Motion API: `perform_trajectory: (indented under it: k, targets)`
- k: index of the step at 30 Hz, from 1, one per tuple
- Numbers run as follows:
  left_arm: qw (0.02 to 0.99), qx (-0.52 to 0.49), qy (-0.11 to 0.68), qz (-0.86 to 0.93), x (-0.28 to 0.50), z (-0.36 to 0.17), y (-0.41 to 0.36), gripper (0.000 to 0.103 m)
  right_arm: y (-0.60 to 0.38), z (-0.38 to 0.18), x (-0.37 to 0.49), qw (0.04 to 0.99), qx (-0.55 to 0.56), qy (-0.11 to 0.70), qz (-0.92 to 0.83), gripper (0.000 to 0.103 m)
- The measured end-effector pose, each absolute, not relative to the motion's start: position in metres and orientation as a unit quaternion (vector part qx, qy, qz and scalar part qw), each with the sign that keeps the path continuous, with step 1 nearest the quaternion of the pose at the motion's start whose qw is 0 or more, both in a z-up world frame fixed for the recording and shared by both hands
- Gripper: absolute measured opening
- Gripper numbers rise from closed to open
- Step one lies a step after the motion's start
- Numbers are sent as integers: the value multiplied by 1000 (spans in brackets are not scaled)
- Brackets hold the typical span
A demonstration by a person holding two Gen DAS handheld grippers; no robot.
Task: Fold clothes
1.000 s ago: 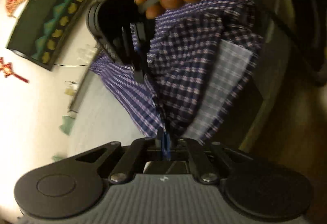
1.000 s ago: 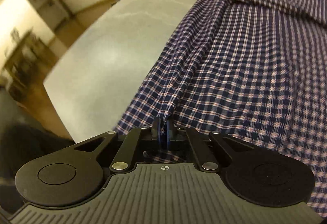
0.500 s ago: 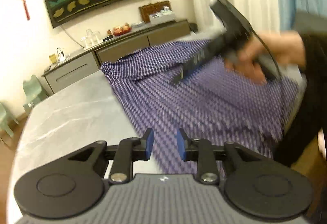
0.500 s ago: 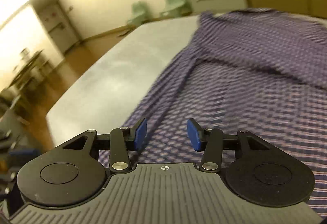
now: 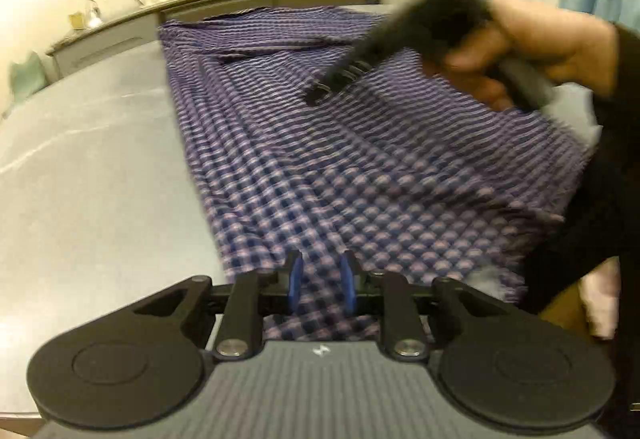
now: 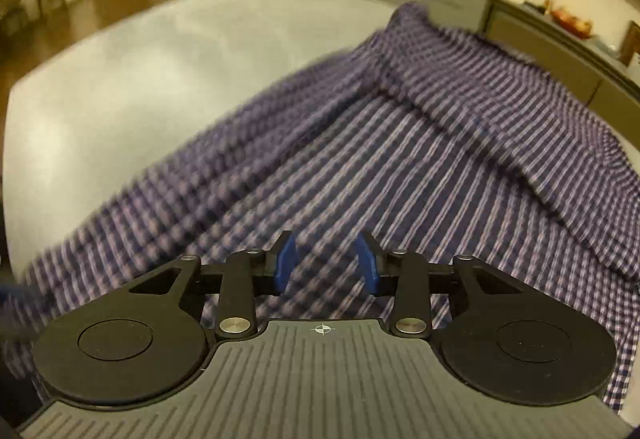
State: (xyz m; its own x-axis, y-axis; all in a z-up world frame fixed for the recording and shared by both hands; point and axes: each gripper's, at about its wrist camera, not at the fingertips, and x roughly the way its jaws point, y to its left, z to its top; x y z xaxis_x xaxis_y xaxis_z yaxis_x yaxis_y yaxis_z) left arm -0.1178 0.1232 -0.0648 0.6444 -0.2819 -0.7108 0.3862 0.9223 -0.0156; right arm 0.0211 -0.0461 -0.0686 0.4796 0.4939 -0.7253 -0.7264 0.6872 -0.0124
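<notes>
The shirt (image 5: 360, 167) is spread flat across the right part of the grey tabletop (image 5: 92, 191), its near hem at the tabletop's front edge, its collar end laid toward the sideboard (image 5: 240, 5) behind the tabletop; it is judged to be laid out this way so that a side can be turned over the middle. A fold is seen along the shirt's far part, where one layer is lapped over another. The left gripper (image 5: 320, 285) is held low over the shirt's near hem, pointed along the shirt toward the collar, its blue fingers (image 5: 295, 281) parted by a narrow gap with nothing pinched between them. The right gripper (image 6: 326, 265) is held above the shirt's middle, tilted down toward the cloth, its fingers parted wider and likewise empty. In the left view the right hand (image 5: 536, 51) is seen wrapped round its gripper's handle, raised above the shirt's right side. Both views are blurred, so contact with the cloth cannot be told.
</notes>
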Motion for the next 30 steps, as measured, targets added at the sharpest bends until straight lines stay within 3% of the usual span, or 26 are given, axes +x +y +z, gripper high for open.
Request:
perform_trajectory:
  k: [6, 11, 12, 14, 16, 20, 25, 27, 30]
  targets:
    - [923, 75, 335, -176, -42, -38, 144, 28, 0, -47, 55, 855, -140, 329, 377, 39]
    - [895, 100, 392, -190, 34, -64, 153, 30, 52, -87, 130, 839, -179, 379, 348, 37]
    - [886, 98, 411, -192, 41, -75, 154, 31, 52, -89, 142, 840, -180, 381, 342, 43]
    - [887, 102, 403, -201, 40, -84, 155, 40, 51, -88, 168, 838, -169, 397, 335, 51]
    - [884, 121, 401, -209, 35, -84, 151, 40, 48, -83, 196, 823, -142, 432, 339, 45]
    - [886, 116, 396, -210, 34, -88, 156, 41, 47, -56, 226, 841, -121, 400, 343, 44]
    - [877, 120, 401, -237, 25, -87, 154, 45, 78, -74, 293, 815, -139, 457, 329, 41]
    - [872, 127, 402, -249, 20, -86, 151, 46, 77, -73, 288, 796, -140, 472, 353, 36]
    - [862, 145, 398, -278, 12, -83, 152, 46, 65, -66, 261, 793, -149, 457, 373, 40]
